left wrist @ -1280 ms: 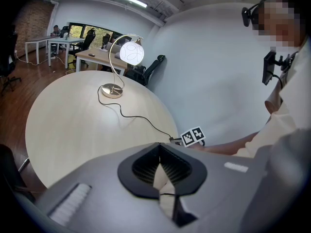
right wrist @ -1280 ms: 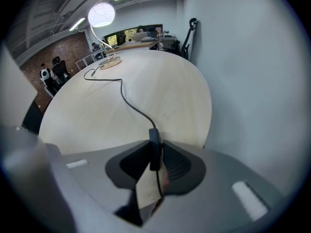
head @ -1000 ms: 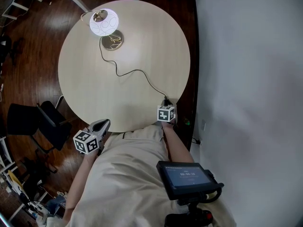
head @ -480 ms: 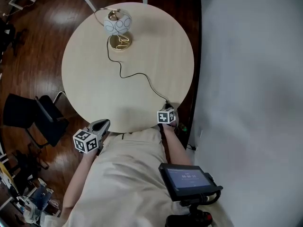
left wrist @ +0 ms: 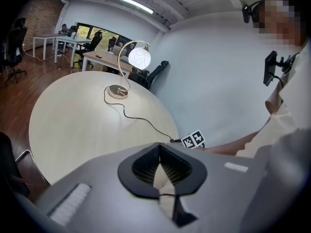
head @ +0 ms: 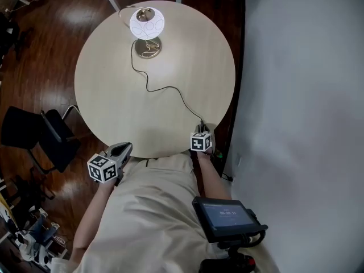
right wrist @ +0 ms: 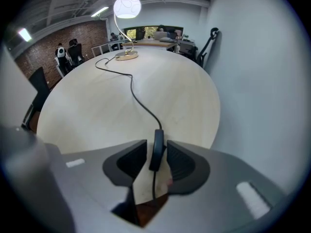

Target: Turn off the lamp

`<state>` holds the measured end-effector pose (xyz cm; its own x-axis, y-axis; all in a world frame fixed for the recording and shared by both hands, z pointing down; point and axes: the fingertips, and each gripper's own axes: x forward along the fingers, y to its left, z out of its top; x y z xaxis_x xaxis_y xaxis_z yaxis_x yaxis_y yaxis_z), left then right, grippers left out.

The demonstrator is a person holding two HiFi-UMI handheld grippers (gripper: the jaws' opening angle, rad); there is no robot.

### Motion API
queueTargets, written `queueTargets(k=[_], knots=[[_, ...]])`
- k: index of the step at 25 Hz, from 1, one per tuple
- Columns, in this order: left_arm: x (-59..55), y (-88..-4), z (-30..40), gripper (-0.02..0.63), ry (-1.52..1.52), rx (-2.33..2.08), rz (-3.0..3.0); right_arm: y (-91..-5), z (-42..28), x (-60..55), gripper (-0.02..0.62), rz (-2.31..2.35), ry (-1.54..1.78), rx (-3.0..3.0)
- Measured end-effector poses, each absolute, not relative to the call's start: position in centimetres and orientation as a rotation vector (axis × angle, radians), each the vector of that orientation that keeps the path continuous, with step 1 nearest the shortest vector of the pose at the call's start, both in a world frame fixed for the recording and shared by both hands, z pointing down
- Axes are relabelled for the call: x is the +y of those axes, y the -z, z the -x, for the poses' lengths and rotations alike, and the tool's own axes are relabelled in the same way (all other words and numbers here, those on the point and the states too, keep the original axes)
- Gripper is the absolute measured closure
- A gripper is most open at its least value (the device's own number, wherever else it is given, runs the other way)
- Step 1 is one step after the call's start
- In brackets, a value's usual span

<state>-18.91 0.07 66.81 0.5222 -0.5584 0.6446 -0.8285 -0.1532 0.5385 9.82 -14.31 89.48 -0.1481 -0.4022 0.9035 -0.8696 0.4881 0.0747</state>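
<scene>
The lamp has a glowing white globe (head: 147,23) on a curved brass arm over a round brass base (head: 150,48), and it stands at the far side of the round table (head: 108,90). Its black cord (head: 165,88) snakes to the near edge. There my right gripper (head: 200,128) is shut on the cord's black inline switch (right wrist: 158,154), one jaw on each side. In the right gripper view the globe (right wrist: 127,6) shines brightly. My left gripper (head: 124,149) hangs off the table's near-left edge, shut and empty, and the left gripper view shows the lamp (left wrist: 139,57) lit.
A black chair (head: 40,138) stands left of the table on the wooden floor. A pale wall (head: 301,95) runs close along the right. A screen on a mount (head: 224,214) hangs at my chest. More desks and chairs (left wrist: 73,42) stand beyond the table.
The globe glowed a second ago, looked dark half a second ago, and glows again now. Both grippers have stayed in place; the view has shifted slightly.
</scene>
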Motion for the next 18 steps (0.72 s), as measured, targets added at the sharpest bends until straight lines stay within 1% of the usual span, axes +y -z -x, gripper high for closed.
queueTargets(k=[5, 8, 18], knots=[[-0.11, -66.75, 18.84, 0.601, -0.367, -1.147, -1.833, -89.15, -9.92, -14.9, 0.466, -1.111, -0.606, -1.752], [0.0, -66.77, 18.92, 0.601, -0.368, -1.147, -1.834, -89.19, -10.08, -15.08, 0.505, -1.126, -0.607, -1.732], [0.17, -66.85, 19.24, 0.601, -0.367, -1.151, -1.83, -89.34, -9.57, -14.77, 0.52, -1.095, -0.598, -1.713]])
